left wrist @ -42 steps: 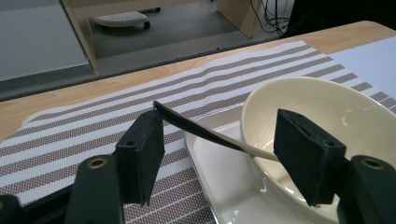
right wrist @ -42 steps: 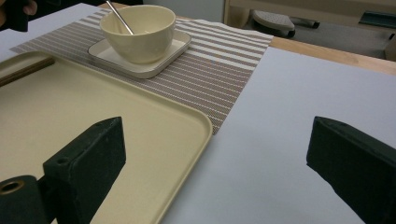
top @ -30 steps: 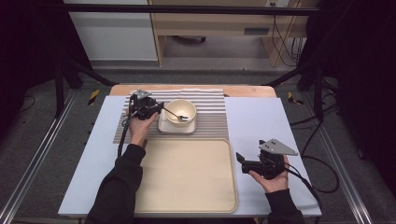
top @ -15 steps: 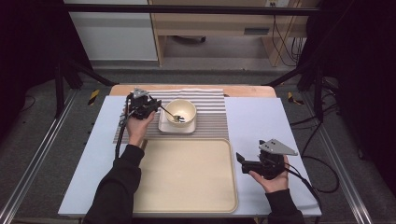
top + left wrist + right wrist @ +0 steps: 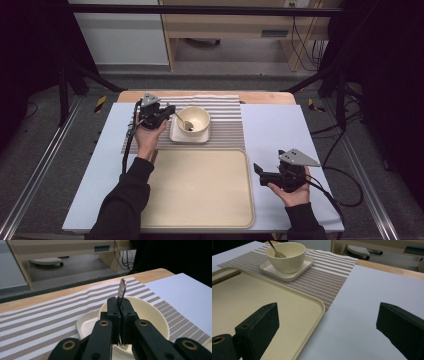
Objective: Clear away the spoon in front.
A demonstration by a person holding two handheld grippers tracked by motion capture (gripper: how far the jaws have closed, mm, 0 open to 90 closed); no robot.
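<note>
The left claw [image 5: 120, 308] has just been closing and now pinches the handle of the spoon [image 5: 183, 122], whose head rests in the bowl [image 5: 194, 120] on its square plate [image 5: 176, 135], on the striped mat [image 5: 225, 125]. The step looks like lifting the spoon out; next it needs a steady rise clear of the rim. The tray [image 5: 200, 220] waits bare. The right claw [image 5: 257, 169] rests spread on the counter [image 5: 280, 130]. In the left gripper view, the jaws hide the spoon's head.
</note>
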